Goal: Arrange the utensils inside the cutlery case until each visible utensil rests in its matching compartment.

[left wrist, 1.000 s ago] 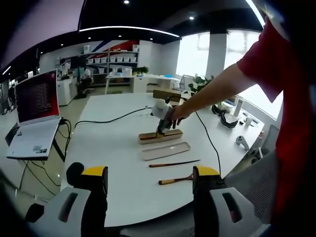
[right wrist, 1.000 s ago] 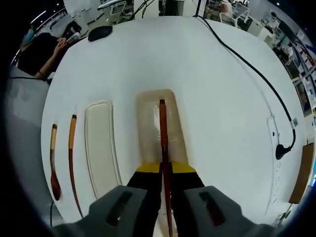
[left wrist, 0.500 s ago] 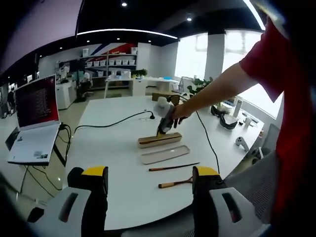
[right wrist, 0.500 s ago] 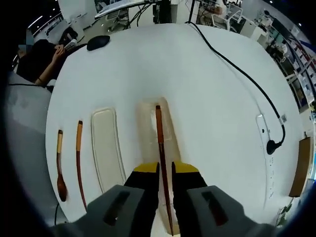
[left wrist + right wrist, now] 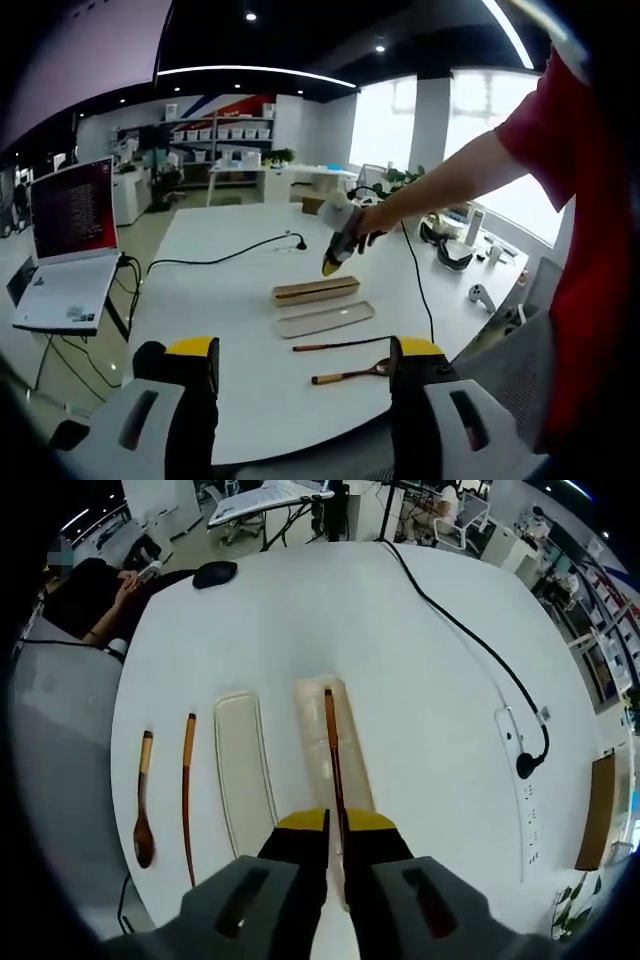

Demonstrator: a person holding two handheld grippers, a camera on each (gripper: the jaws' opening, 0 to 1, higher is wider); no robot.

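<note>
One chopstick (image 5: 332, 745) lies in the case (image 5: 322, 770), frame centre; I judge spoon (image 5: 143, 815) and second chopstick (image 5: 187, 790) outstanding. Right gripper (image 5: 336, 830) fingers nearly together, empty; left gripper (image 5: 300, 365) fingers spread.

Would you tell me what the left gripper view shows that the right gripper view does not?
Left gripper view: a laptop and the person's arm. Right gripper view: a mouse, a power strip, and a chopstick lying in the case. Both: the case, the lid beside it, a loose chopstick and a spoon on the table.
</note>
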